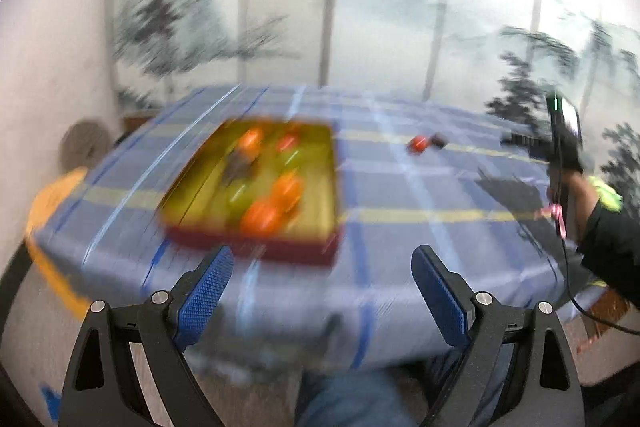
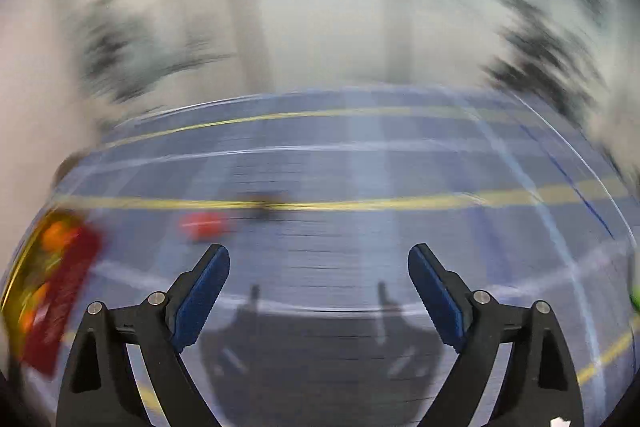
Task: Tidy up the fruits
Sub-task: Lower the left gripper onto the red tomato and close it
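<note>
Both views are motion-blurred. A red tray with a yellow inside (image 1: pixel 320 151) sits on the blue plaid tablecloth and holds several orange, red and green fruits (image 1: pixel 262 217). A small red fruit (image 1: pixel 418 143) lies loose on the cloth to the tray's right, with a dark object (image 1: pixel 439 139) beside it. My left gripper (image 1: pixel 322 267) is open and empty, in front of the tray's near edge. My right gripper (image 2: pixel 319 261) is open and empty above the cloth; the red fruit (image 2: pixel 202 225) lies ahead to its left and the tray (image 2: pixel 60 291) at far left.
The right-hand gripper and the person's arm (image 1: pixel 568 155) show at the right of the left wrist view. The table's near edge (image 1: pixel 240 327) runs close to my left gripper. A wall with an ink landscape painting stands behind the table. A green object (image 2: pixel 635 297) sits at the far right edge.
</note>
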{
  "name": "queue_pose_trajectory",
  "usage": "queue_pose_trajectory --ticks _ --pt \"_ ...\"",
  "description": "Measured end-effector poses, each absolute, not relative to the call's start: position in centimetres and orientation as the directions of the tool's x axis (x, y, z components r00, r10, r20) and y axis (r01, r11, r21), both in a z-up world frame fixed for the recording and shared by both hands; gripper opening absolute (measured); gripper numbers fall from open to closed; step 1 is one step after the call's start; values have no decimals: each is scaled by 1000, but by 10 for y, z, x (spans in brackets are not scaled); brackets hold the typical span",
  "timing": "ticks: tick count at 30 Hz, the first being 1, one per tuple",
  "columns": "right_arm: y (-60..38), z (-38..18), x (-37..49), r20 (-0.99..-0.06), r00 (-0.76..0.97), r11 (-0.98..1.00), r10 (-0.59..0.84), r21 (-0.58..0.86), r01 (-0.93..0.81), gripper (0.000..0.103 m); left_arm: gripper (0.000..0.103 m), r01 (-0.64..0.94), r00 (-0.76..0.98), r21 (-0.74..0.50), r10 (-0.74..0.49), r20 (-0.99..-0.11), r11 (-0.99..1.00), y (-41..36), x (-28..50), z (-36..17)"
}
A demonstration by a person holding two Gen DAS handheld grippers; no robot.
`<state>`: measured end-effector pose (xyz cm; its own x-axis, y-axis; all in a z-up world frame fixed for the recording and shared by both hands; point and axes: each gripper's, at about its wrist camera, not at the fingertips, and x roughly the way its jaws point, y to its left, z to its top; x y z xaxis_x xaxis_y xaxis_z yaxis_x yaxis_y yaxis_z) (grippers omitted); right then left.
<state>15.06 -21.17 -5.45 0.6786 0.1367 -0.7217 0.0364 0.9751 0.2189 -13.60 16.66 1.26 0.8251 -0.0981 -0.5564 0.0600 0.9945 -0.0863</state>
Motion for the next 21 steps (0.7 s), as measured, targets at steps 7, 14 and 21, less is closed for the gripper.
queue_pose_trajectory --ticks 7,14,21 --pt "-357 -107 149 -778 627 874 42 333 354 90 92 256 795 -83 -259 -548 963 83 -18 58" --pt "-382 -114 138 -746 659 821 94 433 372 96 92 218 704 -153 -264 -659 964 23 111 18" --pt "-387 -118 135 -735 669 814 112 454 363 98 89 106 635 -133 -170 -754 985 1 182 -43"
